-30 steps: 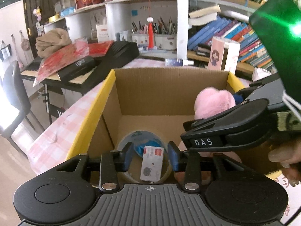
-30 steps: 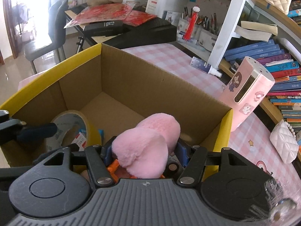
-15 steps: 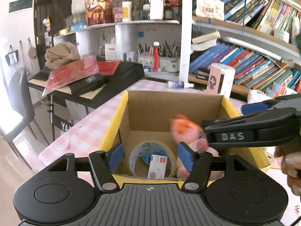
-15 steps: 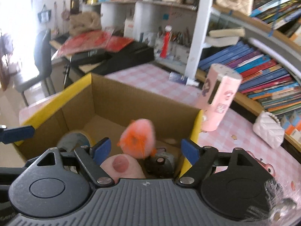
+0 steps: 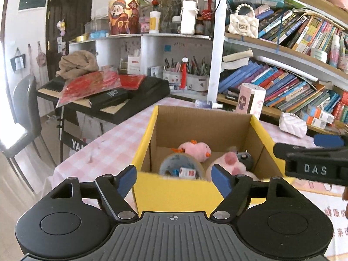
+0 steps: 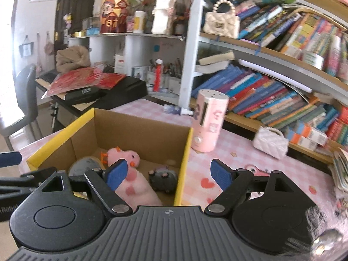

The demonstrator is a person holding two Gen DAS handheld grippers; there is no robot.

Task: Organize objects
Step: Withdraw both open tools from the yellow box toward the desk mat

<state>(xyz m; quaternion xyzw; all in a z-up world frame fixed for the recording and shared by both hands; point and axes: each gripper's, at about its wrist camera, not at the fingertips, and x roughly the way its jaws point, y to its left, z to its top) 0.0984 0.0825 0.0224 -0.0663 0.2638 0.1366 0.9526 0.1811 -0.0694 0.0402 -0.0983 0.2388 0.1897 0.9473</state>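
Left wrist view: my left gripper (image 5: 174, 179) spread wide, empty, at the near wall of the cardboard box (image 5: 174, 192). Box holds pink chick plush (image 5: 194, 149), tape roll (image 5: 174, 166), pink pig plush (image 5: 230, 163). My right gripper (image 6: 168, 173) spread, empty, over the box's right wall.
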